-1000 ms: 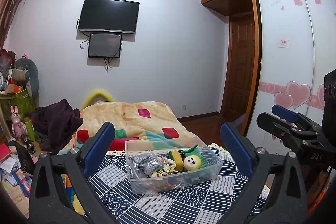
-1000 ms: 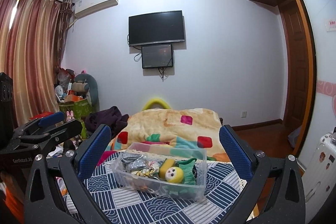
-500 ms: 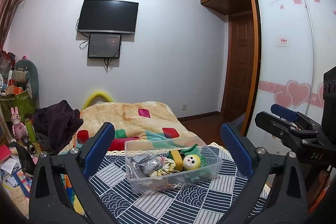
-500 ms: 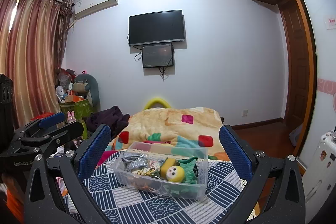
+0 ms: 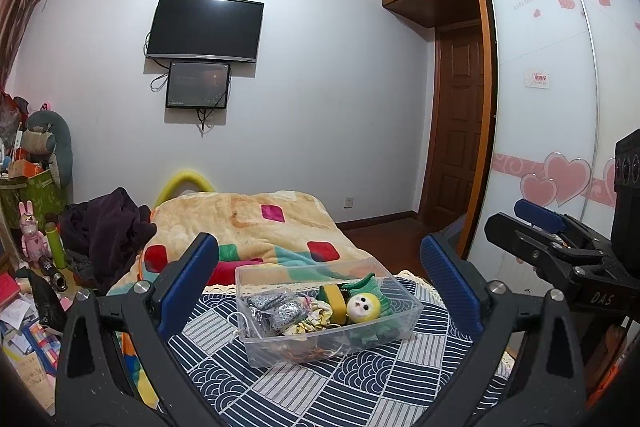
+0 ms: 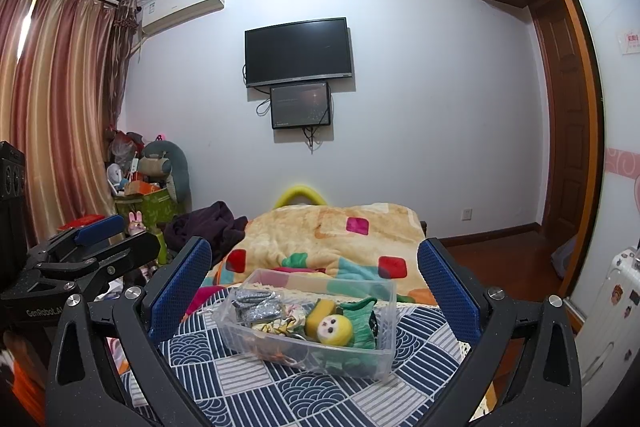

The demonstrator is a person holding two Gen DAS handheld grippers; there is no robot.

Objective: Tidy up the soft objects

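Observation:
A clear plastic bin (image 5: 340,341) (image 6: 384,311) stands on a blue patterned cloth (image 5: 304,391) (image 6: 280,391). It holds soft items: a yellow doll head (image 5: 363,307) (image 6: 334,330), green fabric (image 5: 362,285) (image 6: 360,323), silver glittery pieces (image 5: 276,307) (image 6: 256,305) and a floral scrunchie (image 5: 316,311). My left gripper (image 5: 318,275) is open and empty, raised in front of the bin. My right gripper (image 6: 314,275) is open and empty, also in front of it. Each gripper shows at the edge of the other's view, the right one (image 5: 552,247) and the left one (image 6: 86,255).
Beyond the bin lies a bed with an orange patchwork blanket (image 5: 248,223) (image 6: 340,231). Dark clothes (image 5: 104,231), a green box with toys (image 6: 148,203) and clutter sit at the left. A wardrobe with heart stickers (image 5: 560,147) and a white suitcase (image 6: 612,307) stand at the right.
Both views shift very slightly; the bin and its contents stay put. Both grippers stay open and empty.

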